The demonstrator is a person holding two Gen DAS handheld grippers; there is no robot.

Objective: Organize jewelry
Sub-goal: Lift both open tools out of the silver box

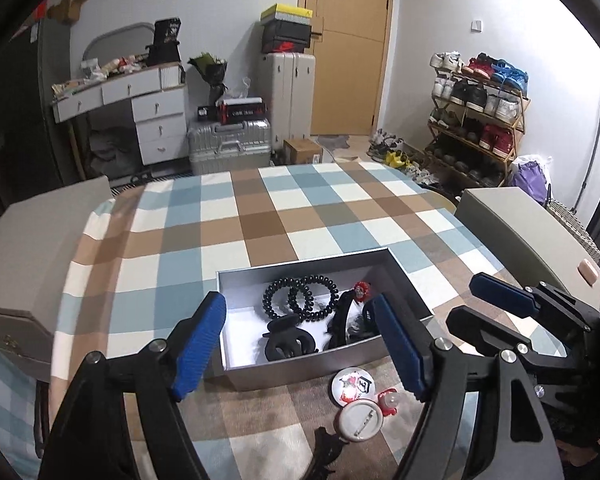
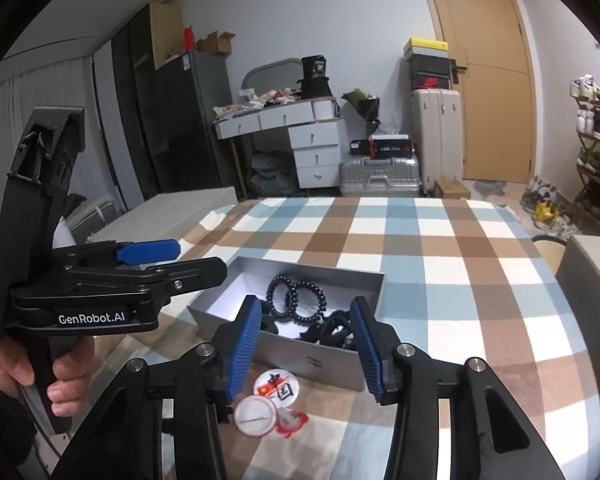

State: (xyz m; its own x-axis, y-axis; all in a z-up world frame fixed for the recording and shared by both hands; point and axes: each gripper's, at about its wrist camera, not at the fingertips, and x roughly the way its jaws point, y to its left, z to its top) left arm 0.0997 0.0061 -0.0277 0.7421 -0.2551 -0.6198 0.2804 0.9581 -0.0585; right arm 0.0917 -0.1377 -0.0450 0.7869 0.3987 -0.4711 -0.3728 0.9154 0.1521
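Note:
An open grey box (image 1: 300, 265) with a white inside sits on the checked tablecloth (image 1: 260, 208). In it lie two black spiral hair ties (image 1: 298, 296), a black claw clip (image 1: 288, 340), another black clip (image 1: 342, 320) and a small red ornament (image 1: 360, 290). In front of the box lie two round badges (image 1: 352, 386) and a red trinket (image 1: 388, 400). My left gripper (image 1: 300, 344) hangs open over the box's near edge, empty. My right gripper (image 2: 305, 352) stands open above the box (image 2: 320, 364) and the badges (image 2: 276, 386), nothing between its pads. A hand (image 2: 40, 380) holds the left gripper (image 2: 200, 260).
Grey box-like furniture flanks the table at the left (image 1: 40, 260) and right (image 1: 520, 232). Beyond the table's far edge stand a white desk (image 1: 140, 104), suitcases (image 1: 230, 144), a wooden door (image 1: 348, 40) and a shoe rack (image 1: 476, 120).

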